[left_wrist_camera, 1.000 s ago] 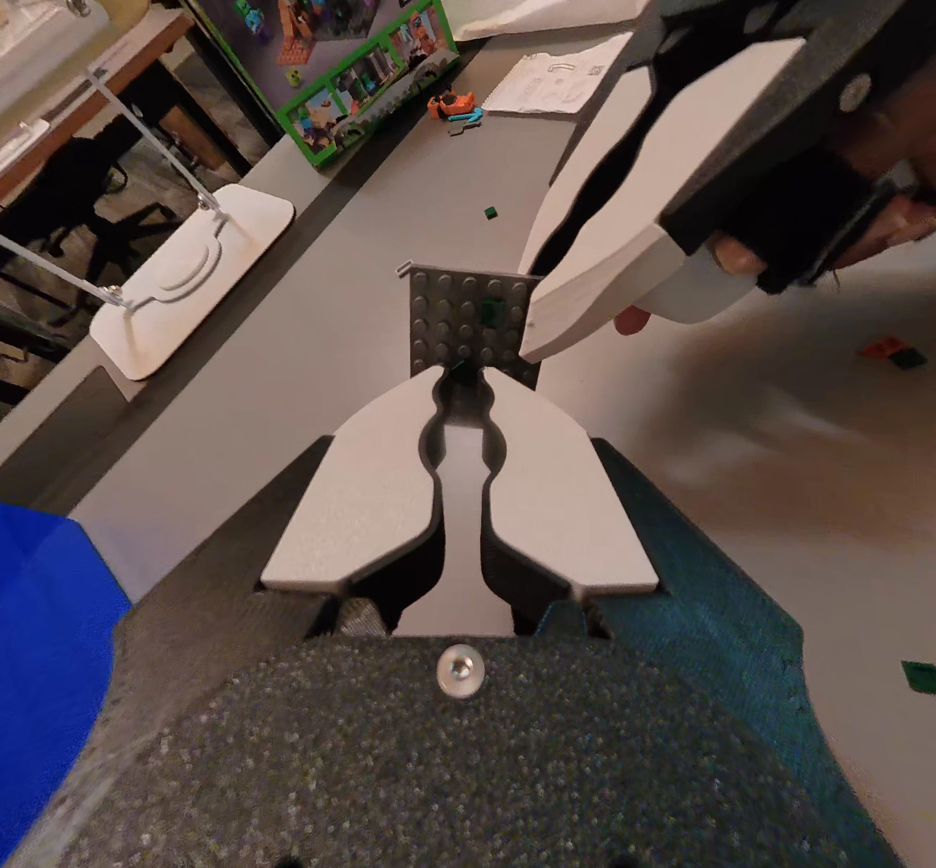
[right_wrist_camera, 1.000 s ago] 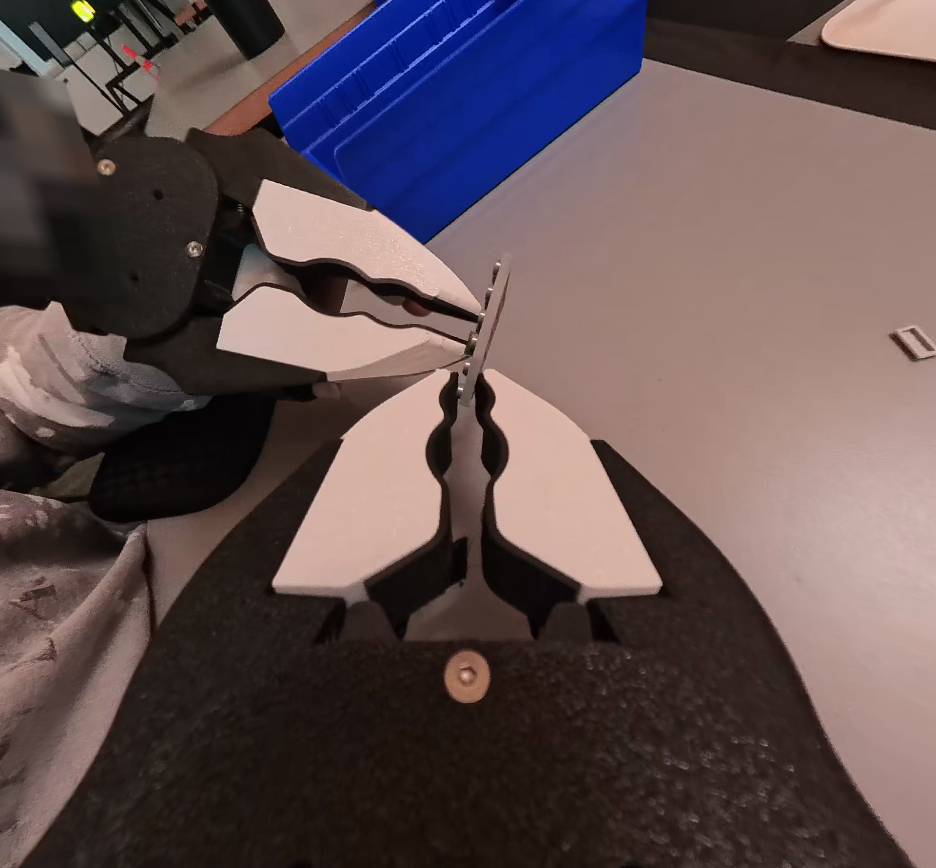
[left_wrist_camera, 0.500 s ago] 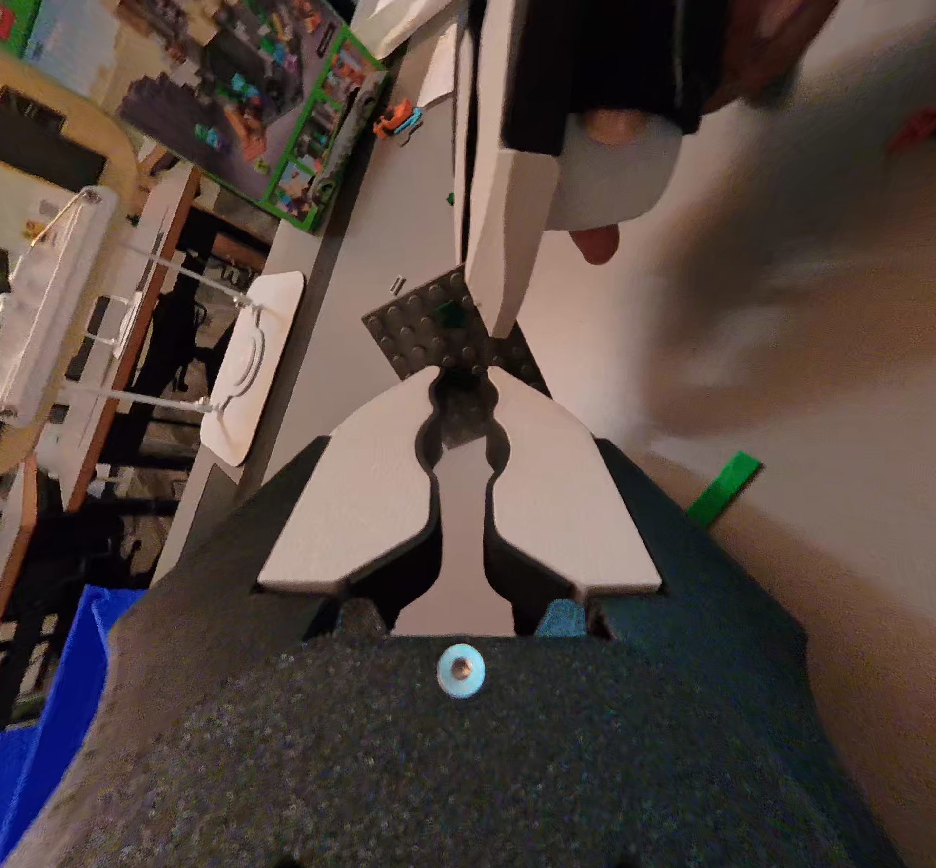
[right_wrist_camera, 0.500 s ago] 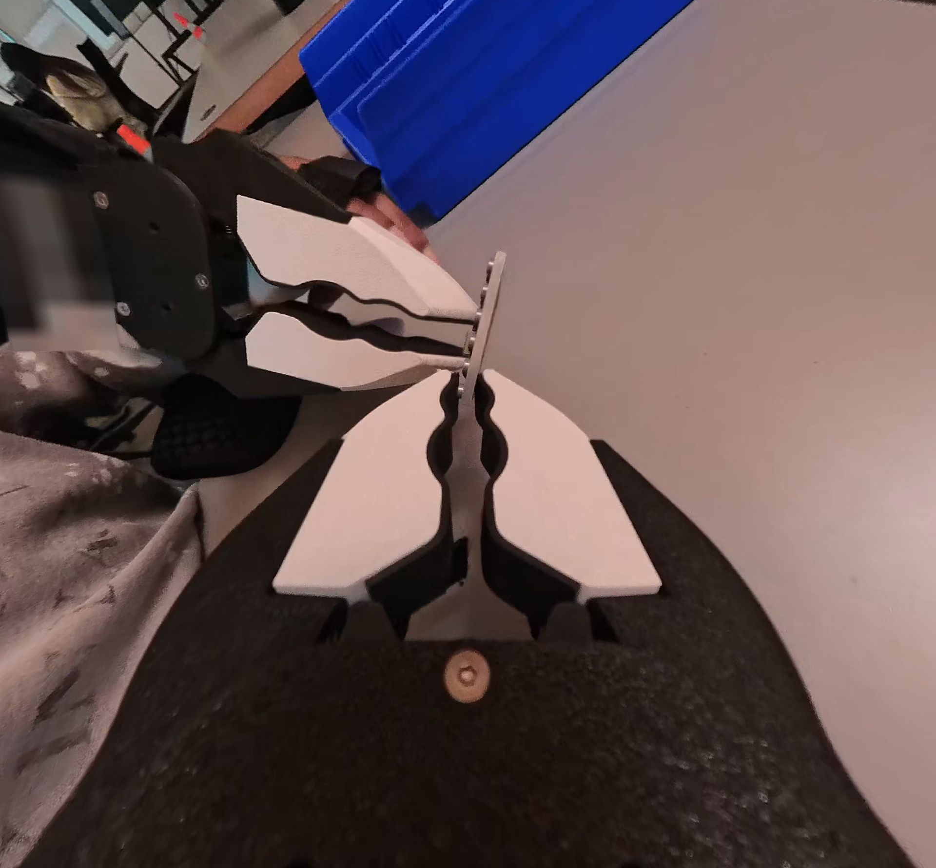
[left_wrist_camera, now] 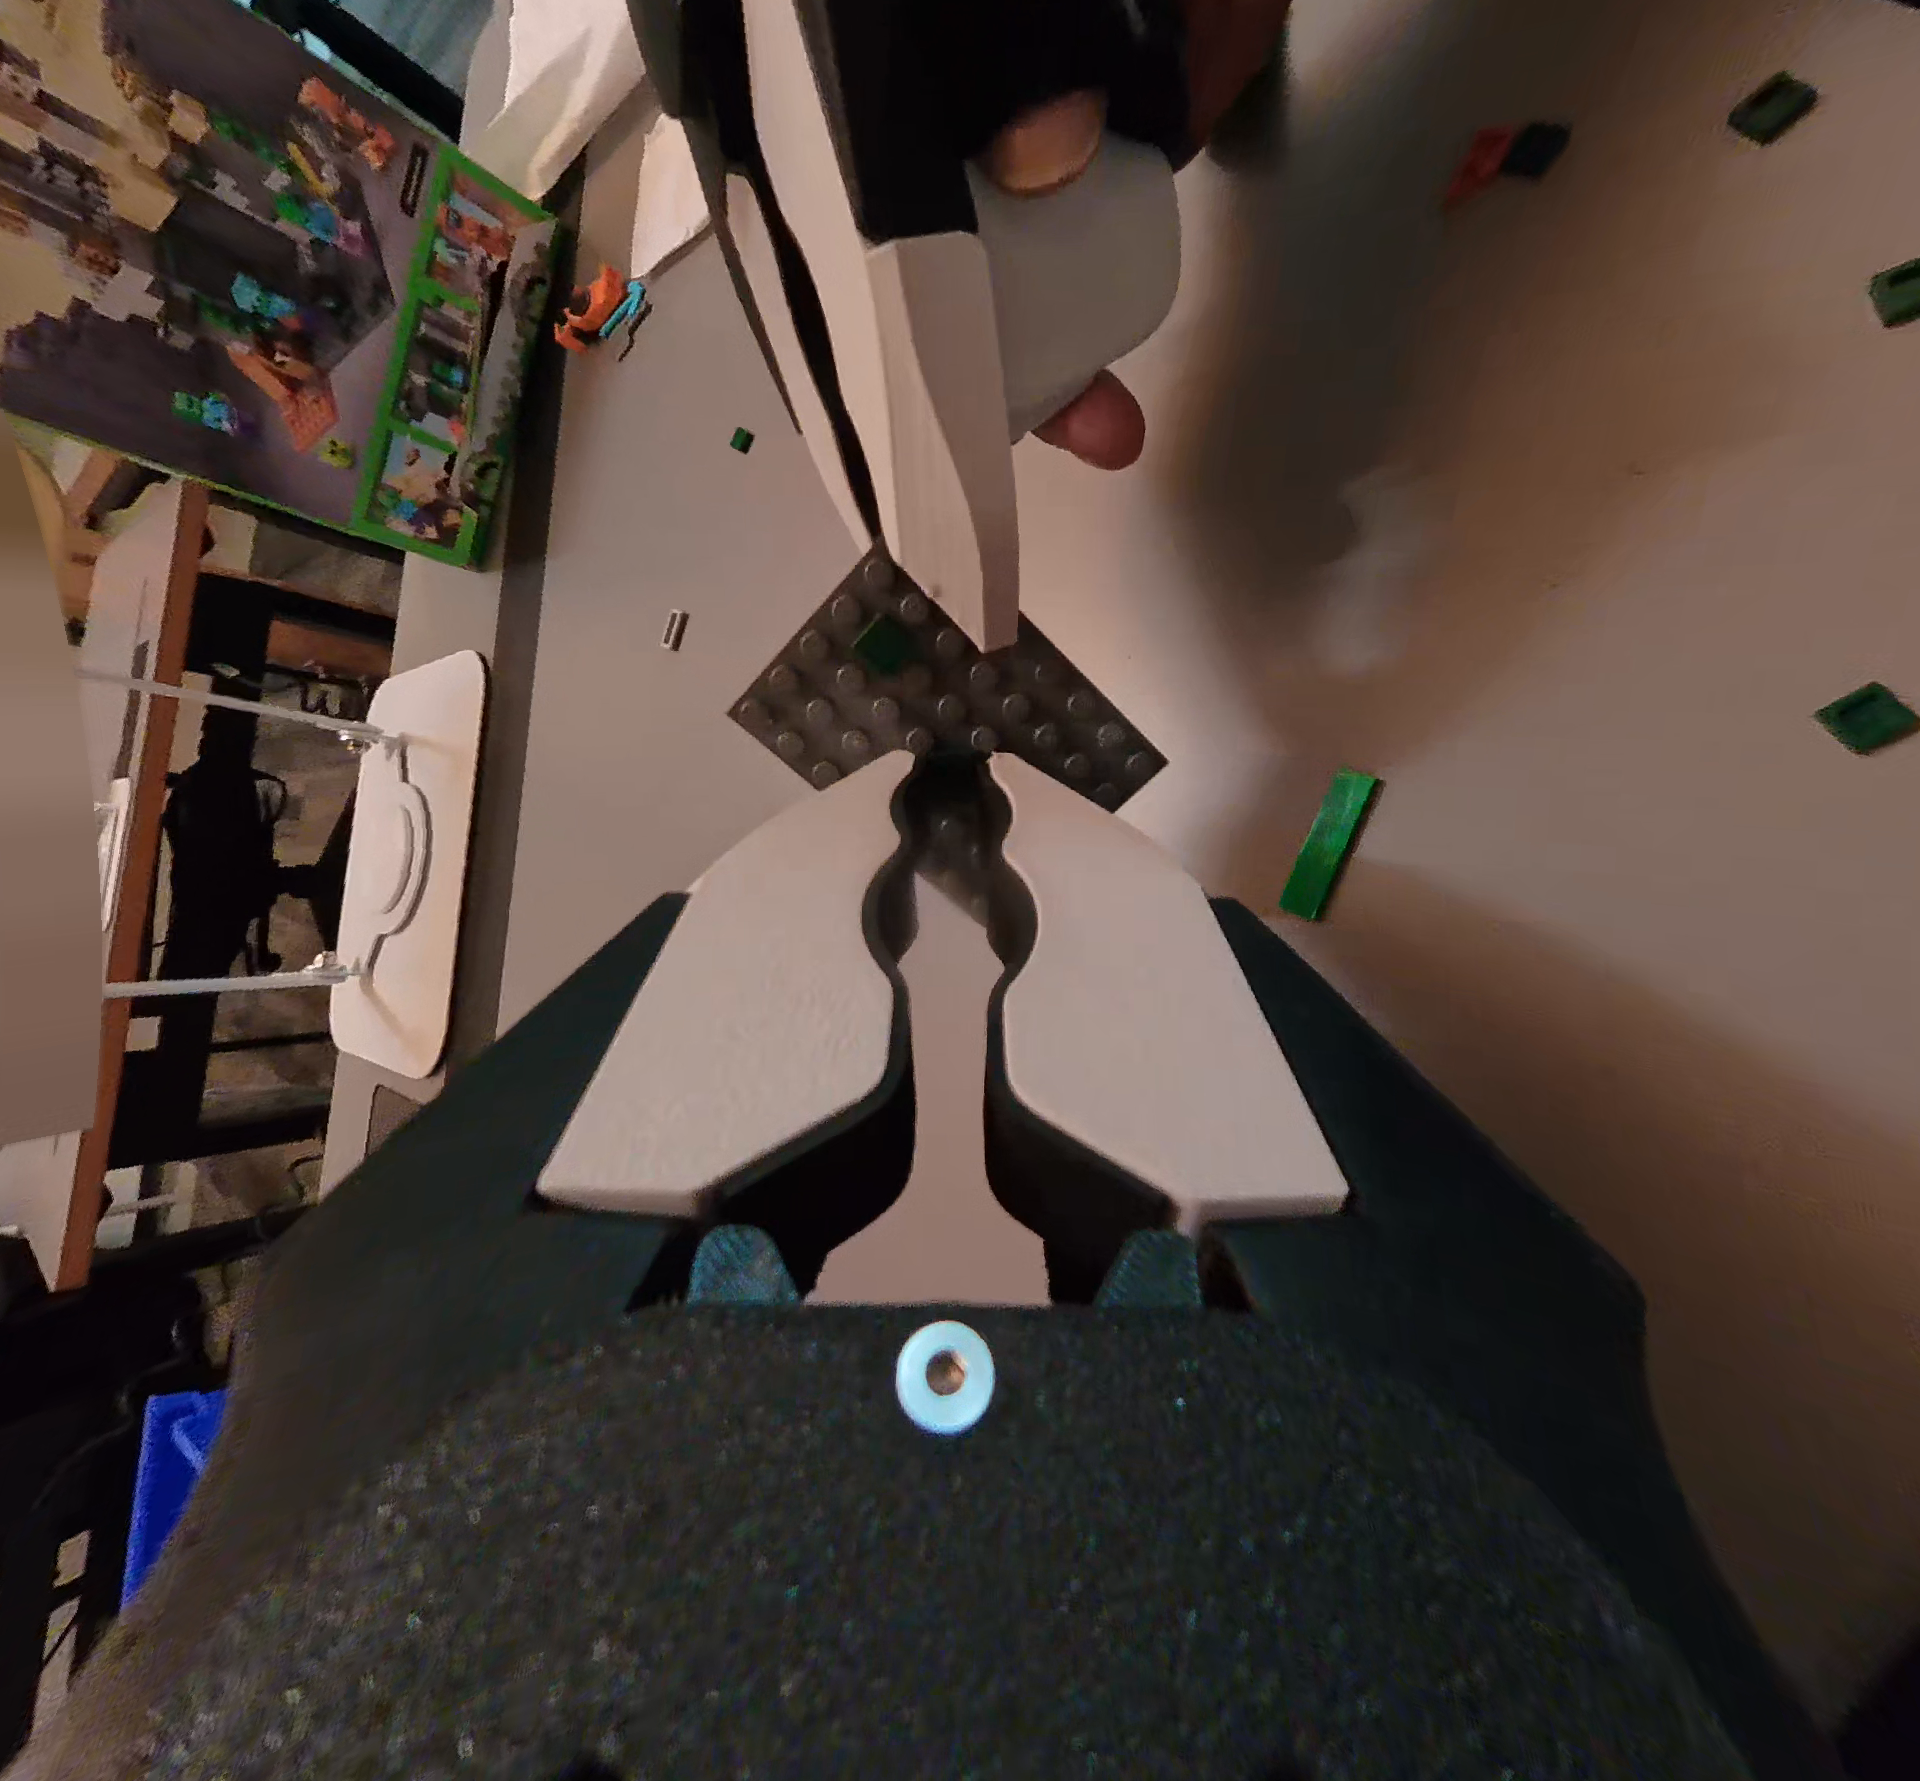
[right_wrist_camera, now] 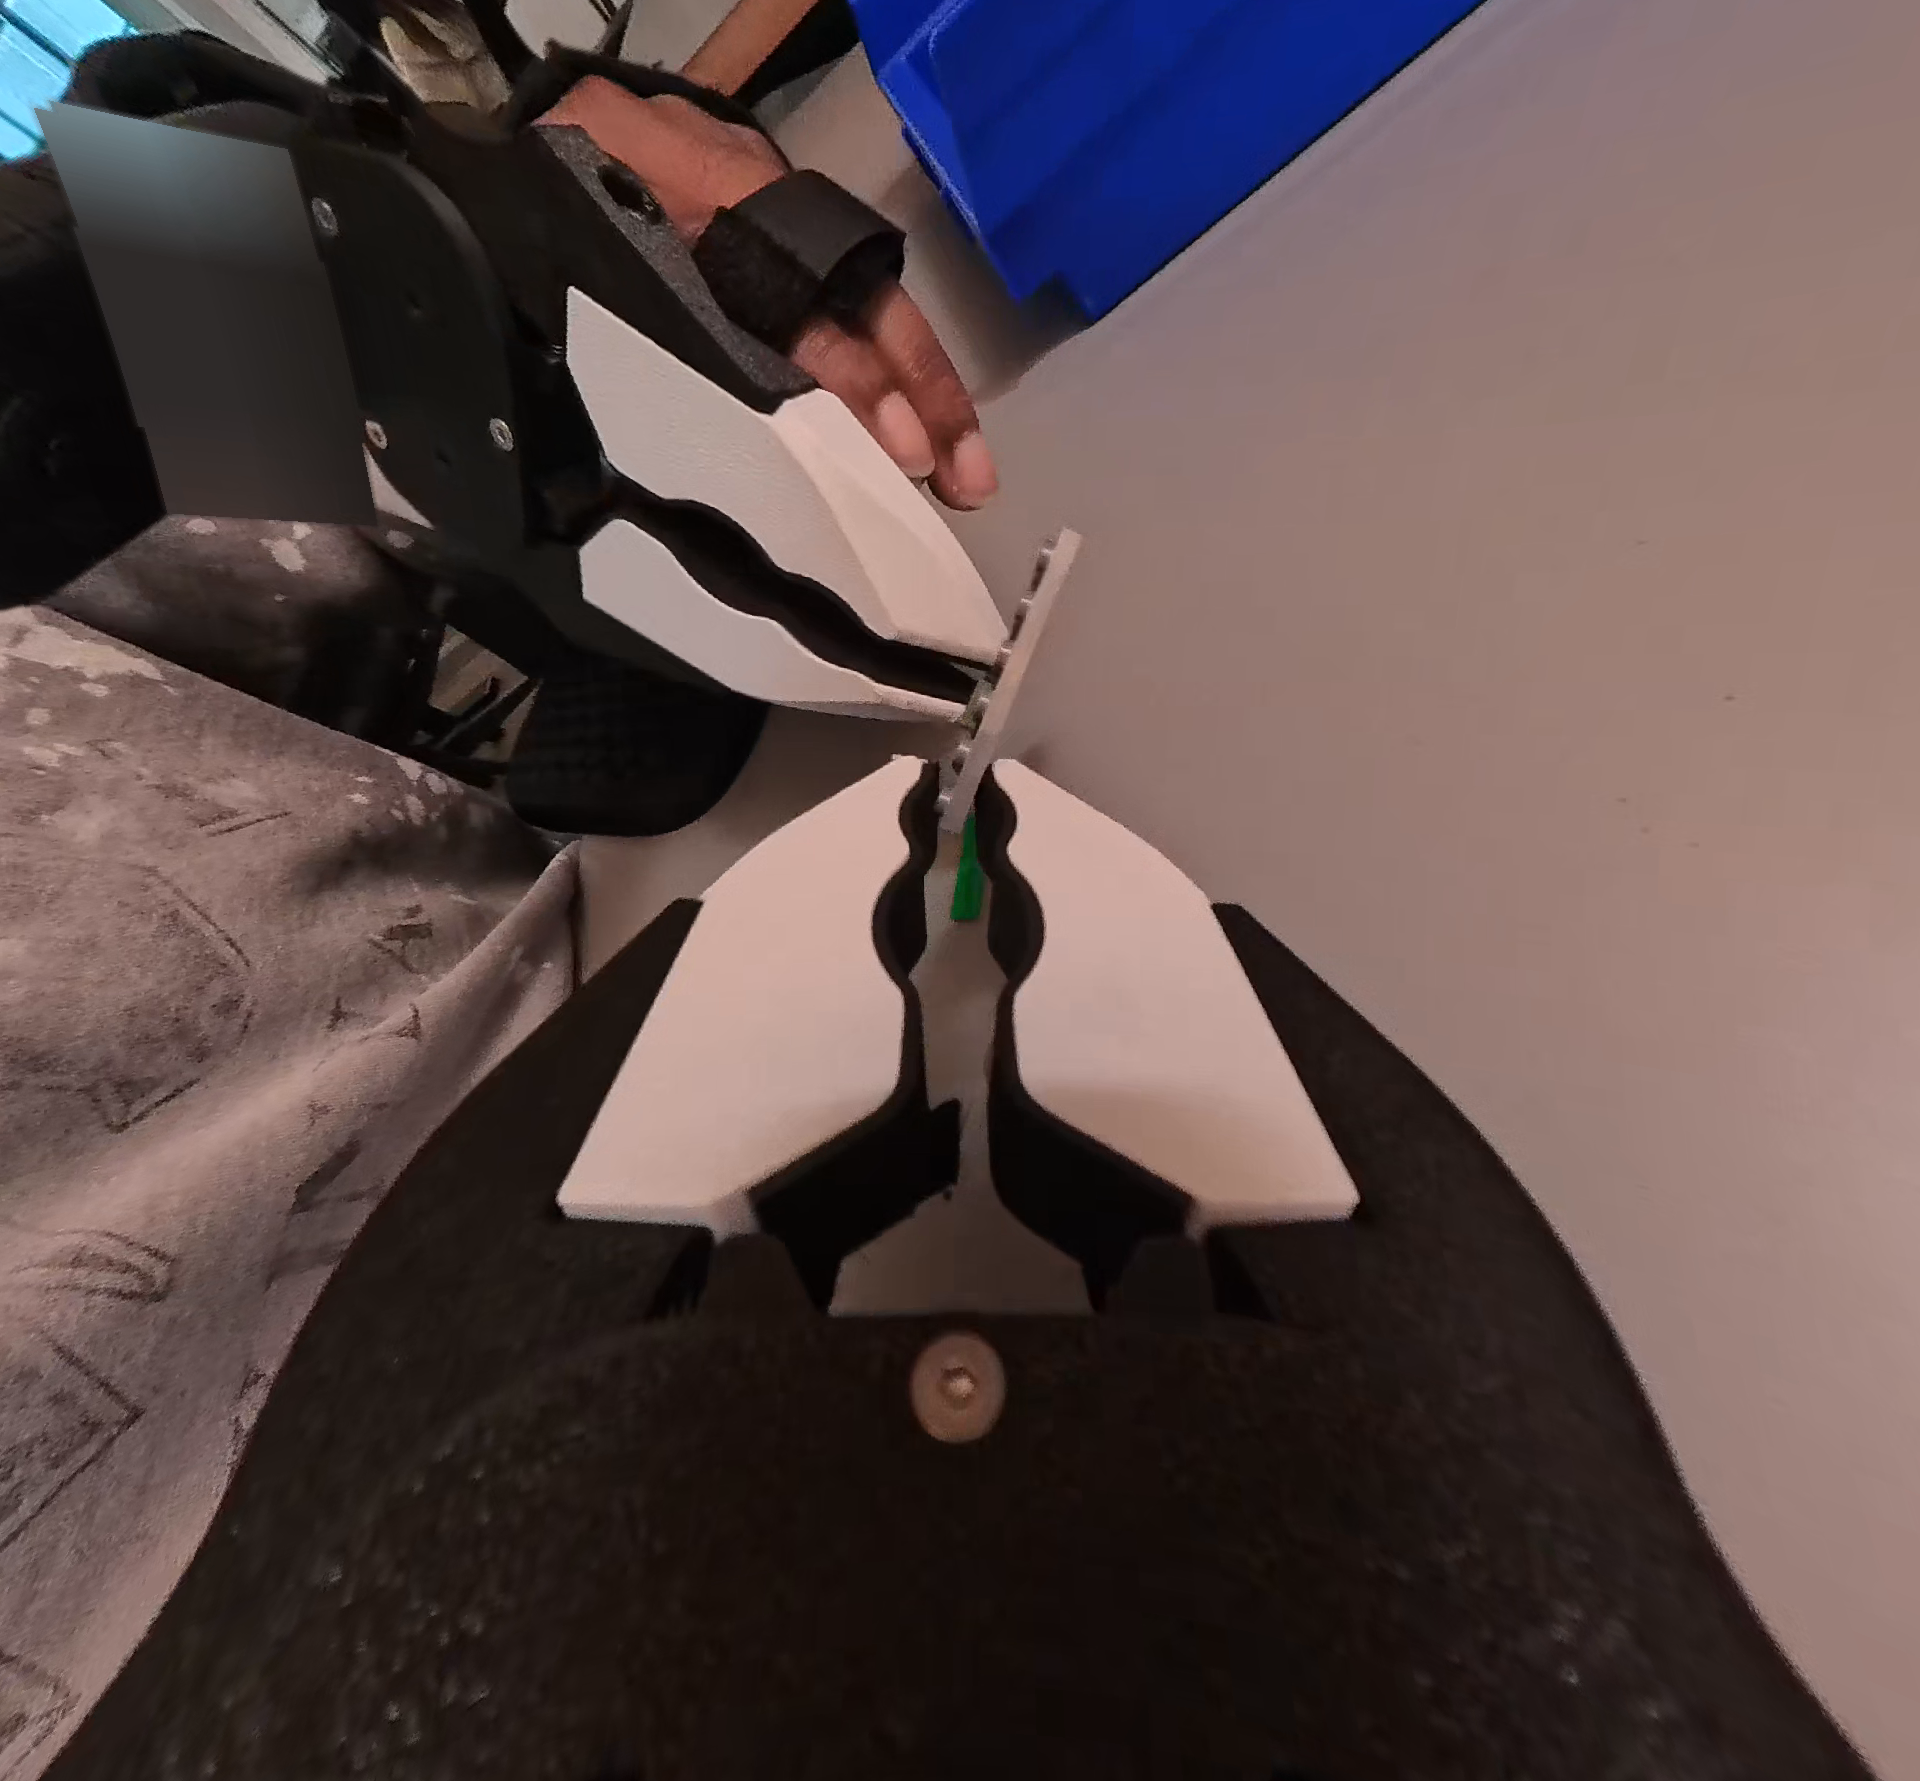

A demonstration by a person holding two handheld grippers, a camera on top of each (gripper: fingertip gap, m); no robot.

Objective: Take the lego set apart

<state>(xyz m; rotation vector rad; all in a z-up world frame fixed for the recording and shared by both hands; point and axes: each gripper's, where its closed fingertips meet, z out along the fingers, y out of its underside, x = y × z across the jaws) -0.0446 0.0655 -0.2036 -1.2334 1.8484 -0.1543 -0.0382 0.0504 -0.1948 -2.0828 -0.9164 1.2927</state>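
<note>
Holding the grey plate point(left_wrist_camera: 940, 692) in the air above the desk point(left_wrist_camera: 1558, 588), I pinch its edge with my right gripper point(right_wrist_camera: 961, 781) as an anchor. My left gripper point(left_wrist_camera: 951, 765) fingers are pinching a small dark piece on its studded face, probably to pull it off.

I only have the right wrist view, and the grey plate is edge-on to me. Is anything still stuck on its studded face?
Observer: Yes, one dark green tile sits on the grey plate, near the right gripper.
Operator: What is the left gripper pinching?
Observer: The left gripper closes on a small dark piece on that face.
Operator: Any loose parts?
Observer: Green tiles lie scattered on the table.
</note>
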